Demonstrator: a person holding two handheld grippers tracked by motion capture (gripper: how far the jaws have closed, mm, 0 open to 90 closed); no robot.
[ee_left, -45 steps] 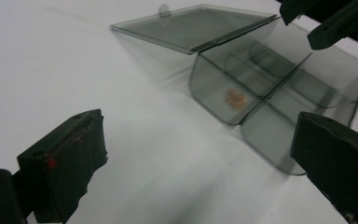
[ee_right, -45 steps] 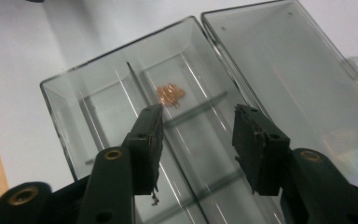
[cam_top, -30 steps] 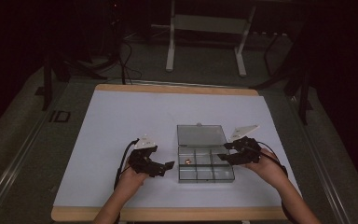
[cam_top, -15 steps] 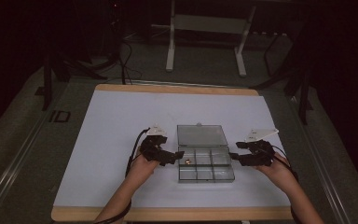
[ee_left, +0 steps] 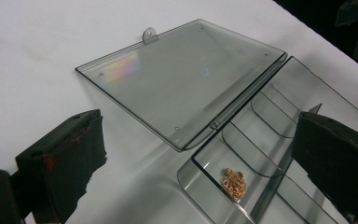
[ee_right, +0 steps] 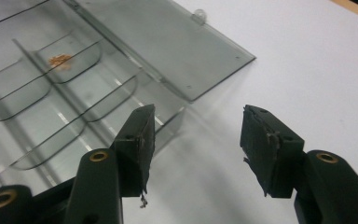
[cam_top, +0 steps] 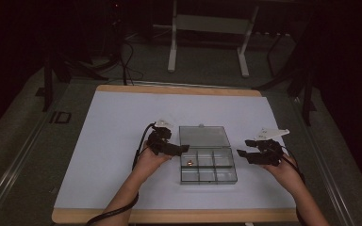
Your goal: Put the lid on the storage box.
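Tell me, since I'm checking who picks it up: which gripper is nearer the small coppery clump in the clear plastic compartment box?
Left. The left gripper hangs just above the coppery clump, jaws open; the right gripper waits open beyond the clear plastic compartment box.

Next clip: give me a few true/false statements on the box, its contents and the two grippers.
1. The clear box has its lid open, lying flat on the table. True.
2. A small gold piece lies in one compartment. True.
3. The right gripper is shut on the lid. False: its jaws stand apart with nothing between them, beside the box.
4. The left gripper holds the gold piece. False: its jaws are open and the piece lies in the box.
5. Every compartment holds something. False: the others look empty.
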